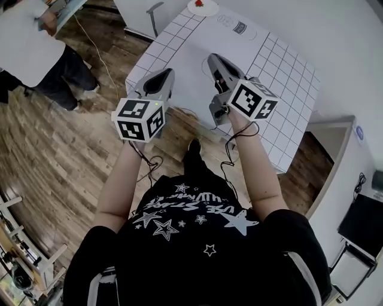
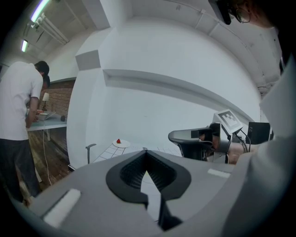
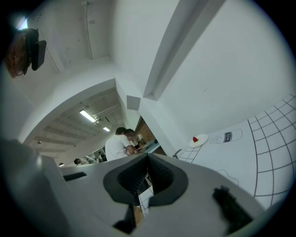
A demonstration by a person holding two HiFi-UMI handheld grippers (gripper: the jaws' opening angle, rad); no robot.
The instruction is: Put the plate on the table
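Well beyond right gripper (image 1: pixel 215 60), plate (image 1: pixel 208 8).

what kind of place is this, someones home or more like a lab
Most likely a lab or workshop, not a home: the white table is printed with a grid and object outlines, strip lights run overhead, and another person works at a bench.

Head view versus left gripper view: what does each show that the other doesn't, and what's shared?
Only the head view: the left gripper's marker cube, the wearer's star-print shirt, most of the table's gridded top. Only the left gripper view: its jaws, shut on nothing, and ceiling lights. Both: the plate with a small red item at the table's far corner, the right gripper, a person in a white shirt.
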